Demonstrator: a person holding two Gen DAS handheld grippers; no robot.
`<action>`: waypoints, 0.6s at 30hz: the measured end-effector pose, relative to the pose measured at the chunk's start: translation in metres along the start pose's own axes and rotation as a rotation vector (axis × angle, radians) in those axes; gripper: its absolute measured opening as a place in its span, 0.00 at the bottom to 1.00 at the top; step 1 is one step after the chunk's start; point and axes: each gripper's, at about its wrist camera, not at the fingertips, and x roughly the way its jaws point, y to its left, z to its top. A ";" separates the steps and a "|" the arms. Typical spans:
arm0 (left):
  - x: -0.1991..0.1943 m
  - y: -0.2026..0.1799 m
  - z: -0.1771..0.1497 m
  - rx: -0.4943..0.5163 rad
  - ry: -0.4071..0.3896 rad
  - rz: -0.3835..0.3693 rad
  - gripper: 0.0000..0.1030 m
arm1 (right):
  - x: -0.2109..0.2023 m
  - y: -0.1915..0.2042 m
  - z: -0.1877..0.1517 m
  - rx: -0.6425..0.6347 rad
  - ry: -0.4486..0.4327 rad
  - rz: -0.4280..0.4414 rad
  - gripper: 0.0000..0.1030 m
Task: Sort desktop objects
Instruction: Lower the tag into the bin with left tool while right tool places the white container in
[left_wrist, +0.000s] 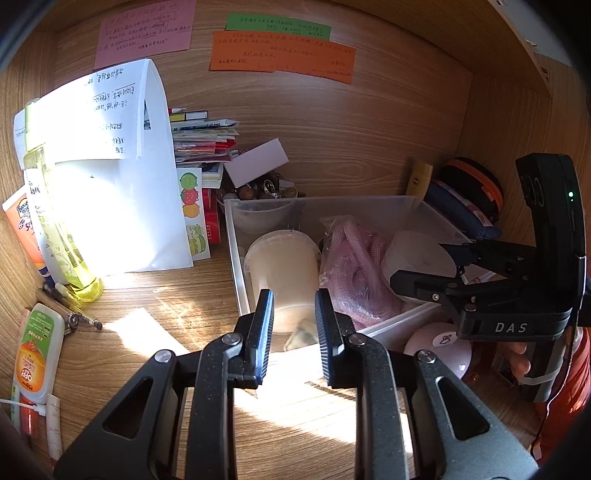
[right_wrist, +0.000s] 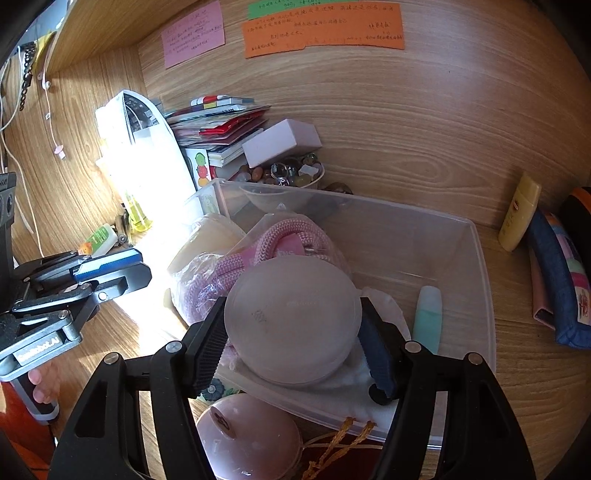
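Note:
A clear plastic bin (right_wrist: 480, 266) stands on the wooden desk, also in the left wrist view (left_wrist: 236, 266). It holds a cream lidded tub (left_wrist: 282, 266), a bagged pink rope (left_wrist: 354, 269) and a mint tube (right_wrist: 428, 317). My right gripper (right_wrist: 291, 339) is shut on a round pale pink case (right_wrist: 291, 317) and holds it over the bin; it also shows from the side in the left wrist view (left_wrist: 417, 273). My left gripper (left_wrist: 293, 332) is open and empty just in front of the bin's near wall. A pink round object (right_wrist: 247, 439) lies outside the bin.
At the left lie a yellow bottle (left_wrist: 62, 236), an orange-capped tube (left_wrist: 35, 354) and pens (left_wrist: 70, 314). White papers (left_wrist: 122, 177), a stack of booklets (left_wrist: 203, 136) and a bowl of beads (right_wrist: 288, 173) stand behind. A yellow tube (right_wrist: 519, 214) and pouches (right_wrist: 557, 277) lie at the right.

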 end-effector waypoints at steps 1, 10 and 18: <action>0.000 0.000 0.000 0.001 -0.001 -0.001 0.23 | -0.001 0.000 0.000 0.000 -0.004 0.001 0.64; 0.001 -0.002 0.001 0.004 0.012 0.006 0.32 | -0.024 0.000 0.007 -0.002 -0.082 0.027 0.76; -0.015 -0.016 0.002 0.034 -0.035 0.077 0.63 | -0.055 0.005 0.006 -0.030 -0.155 -0.002 0.81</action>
